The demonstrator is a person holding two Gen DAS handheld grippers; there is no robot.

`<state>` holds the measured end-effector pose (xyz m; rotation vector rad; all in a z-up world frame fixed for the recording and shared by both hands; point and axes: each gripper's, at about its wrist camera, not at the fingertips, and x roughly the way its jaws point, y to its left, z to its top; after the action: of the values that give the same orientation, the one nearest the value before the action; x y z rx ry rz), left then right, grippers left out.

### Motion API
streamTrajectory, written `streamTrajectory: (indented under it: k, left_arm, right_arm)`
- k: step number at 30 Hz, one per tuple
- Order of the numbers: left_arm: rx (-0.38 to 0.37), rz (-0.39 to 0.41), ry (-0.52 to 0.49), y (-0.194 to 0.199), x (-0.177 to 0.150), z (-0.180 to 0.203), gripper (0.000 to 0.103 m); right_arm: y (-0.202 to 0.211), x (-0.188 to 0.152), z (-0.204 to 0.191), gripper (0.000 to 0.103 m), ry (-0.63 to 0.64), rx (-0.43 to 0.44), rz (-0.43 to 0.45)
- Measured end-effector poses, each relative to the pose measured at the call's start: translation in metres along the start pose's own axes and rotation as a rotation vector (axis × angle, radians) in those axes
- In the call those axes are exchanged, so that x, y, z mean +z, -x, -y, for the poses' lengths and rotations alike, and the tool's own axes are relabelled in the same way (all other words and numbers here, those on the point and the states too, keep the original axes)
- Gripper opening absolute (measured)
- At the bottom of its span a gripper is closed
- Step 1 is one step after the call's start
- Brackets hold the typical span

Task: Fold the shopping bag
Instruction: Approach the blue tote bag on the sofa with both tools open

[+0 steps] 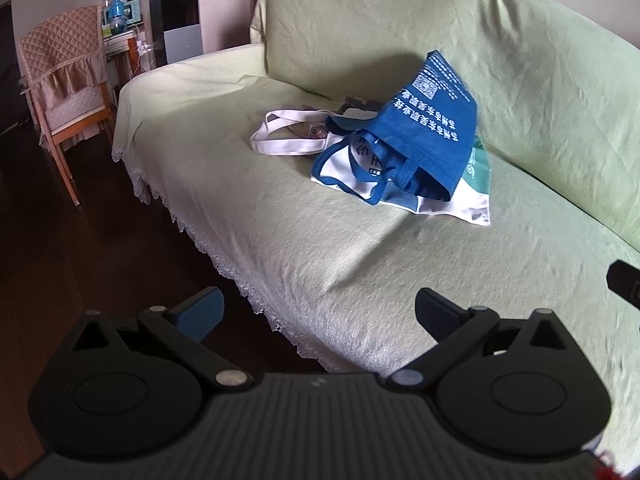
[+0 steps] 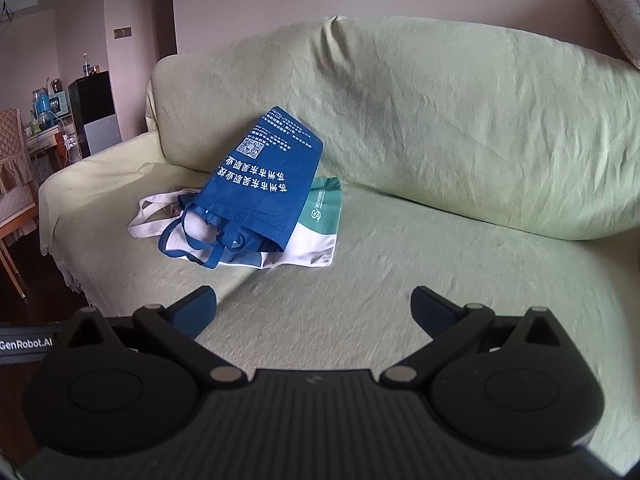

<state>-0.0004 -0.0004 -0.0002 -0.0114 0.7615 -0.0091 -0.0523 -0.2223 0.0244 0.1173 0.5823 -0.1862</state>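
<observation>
Here, green-draped sofa (image 2: 440,280), blue shopping bag (image 2: 264,184) on it, dark floor (image 1: 80,220), both tongs spread wide, empty.

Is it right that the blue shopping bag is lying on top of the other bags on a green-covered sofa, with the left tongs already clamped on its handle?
Not quite. The left tongs are open and well short of the blue shopping bag, as the left wrist view shows. The rest holds: it lies on the other bags on the green-covered sofa.

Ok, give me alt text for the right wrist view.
A blue shopping bag with white print lies atop a green-and-white bag on a sofa covered in pale green cloth. The open right gripper hovers in front, holding nothing.
</observation>
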Motion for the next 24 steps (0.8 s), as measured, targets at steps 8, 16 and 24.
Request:
streamTrajectory:
  k: [8, 16, 24]
  left_arm:
    - [-0.022, 0.013, 0.037, 0.003, -0.002, -0.009, 0.102]
    - [0.002, 0.037, -0.006, 0.01, -0.002, 0.002, 0.102]
    - [-0.003, 0.047, -0.021, 0.012, -0.004, 0.006, 0.102]
  right_arm:
    - [-0.003, -0.005, -0.003, 0.102, 0.004, 0.004, 0.001]
    - [-0.004, -0.009, -0.003, 0.102, 0.002, 0.002, 0.002]
    - [-0.006, -0.009, -0.002, 0.102, -0.005, -0.001, -0.006]
